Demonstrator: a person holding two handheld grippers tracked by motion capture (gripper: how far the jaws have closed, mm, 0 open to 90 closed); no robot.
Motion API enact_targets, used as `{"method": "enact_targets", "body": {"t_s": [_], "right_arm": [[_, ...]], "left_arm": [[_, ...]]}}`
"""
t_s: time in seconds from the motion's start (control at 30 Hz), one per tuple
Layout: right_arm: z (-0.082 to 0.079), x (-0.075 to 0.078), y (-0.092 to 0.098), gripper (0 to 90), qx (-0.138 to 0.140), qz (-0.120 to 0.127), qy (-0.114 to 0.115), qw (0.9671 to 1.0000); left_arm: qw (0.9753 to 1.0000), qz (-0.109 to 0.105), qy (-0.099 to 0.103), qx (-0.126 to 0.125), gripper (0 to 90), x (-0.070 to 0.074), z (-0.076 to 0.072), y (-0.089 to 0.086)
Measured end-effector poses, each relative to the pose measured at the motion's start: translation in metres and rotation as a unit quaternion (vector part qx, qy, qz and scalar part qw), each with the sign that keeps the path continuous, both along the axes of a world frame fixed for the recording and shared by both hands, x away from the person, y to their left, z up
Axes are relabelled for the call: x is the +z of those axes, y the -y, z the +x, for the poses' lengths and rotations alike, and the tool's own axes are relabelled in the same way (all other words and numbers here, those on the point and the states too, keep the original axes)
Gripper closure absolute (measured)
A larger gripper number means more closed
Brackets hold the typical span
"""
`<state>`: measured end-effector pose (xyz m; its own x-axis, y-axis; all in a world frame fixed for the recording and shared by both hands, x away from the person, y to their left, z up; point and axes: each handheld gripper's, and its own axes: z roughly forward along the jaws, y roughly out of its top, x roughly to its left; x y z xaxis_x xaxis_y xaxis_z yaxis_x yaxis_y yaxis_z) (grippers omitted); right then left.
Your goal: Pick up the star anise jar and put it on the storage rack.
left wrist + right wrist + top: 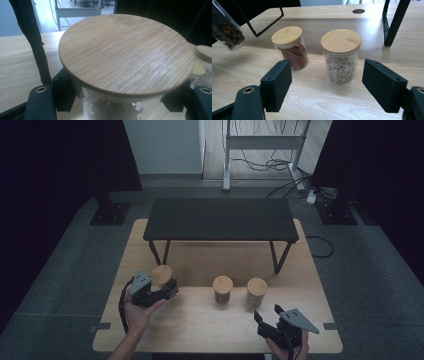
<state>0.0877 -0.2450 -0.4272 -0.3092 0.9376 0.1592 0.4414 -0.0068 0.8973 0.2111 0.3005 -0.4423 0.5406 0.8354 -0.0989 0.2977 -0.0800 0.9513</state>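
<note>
At the left of the table [200, 320] we see the left gripper [170, 290] clamped on a jar [161, 276]. In the left gripper view its two black jaws press on the glass from both sides, just under the wide bamboo lid [126, 52], and the dark contents show through the glass below. In the right gripper view this same jar appears at the upper left, tilted and raised clear of the tabletop.

Near the middle of the table stands a second jar [222, 290], upright, holding red pieces that show in the right gripper view [291, 50]. Just to its right stands a third jar [257, 291], also upright, filled with pale grains [341, 56]. The two are near each other but apart, and both carry bamboo lids.

Behind them, on the far half of the table, stands a low black shelf [220, 218].

At the near right we see the right gripper [267, 317], its jaws spread wide and holding nothing. It sits short of the third jar, which lies between the jaws' line of sight.
</note>
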Motion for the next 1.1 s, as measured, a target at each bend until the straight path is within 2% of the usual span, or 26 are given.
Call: {"method": "enact_targets", "body": {"t_s": [0.1,0.23,0.53,0.73,1.1], "right_arm": [[0.000,0.000,-0.001,23.9,-0.001,-0.001,0.001,1.0000],[0.000,0.000,-0.001,23.9,-0.002,-0.002,0.001,1.0000],[-0.002,-0.001,-0.002,24.0,-0.004,-0.006,0.000,1.0000],[-0.002,-0.001,-0.003,24.0,-0.004,-0.008,0.001,1.0000],[-0.004,0.000,-0.004,24.0,-0.004,-0.009,0.003,0.9999]], "left_arm": [[1.0000,0.003,0.003,-0.001,27.4,0.003,-0.003,-0.002],[0.9999,-0.008,0.008,-0.002,27.4,0.009,-0.009,-0.010],[0.9997,-0.012,0.021,-0.003,27.4,0.017,-0.024,-0.018],[0.9993,-0.023,0.028,-0.002,27.4,0.021,-0.029,-0.023],[0.9975,-0.041,0.058,-0.001,27.4,0.035,-0.035,-0.029]]}}
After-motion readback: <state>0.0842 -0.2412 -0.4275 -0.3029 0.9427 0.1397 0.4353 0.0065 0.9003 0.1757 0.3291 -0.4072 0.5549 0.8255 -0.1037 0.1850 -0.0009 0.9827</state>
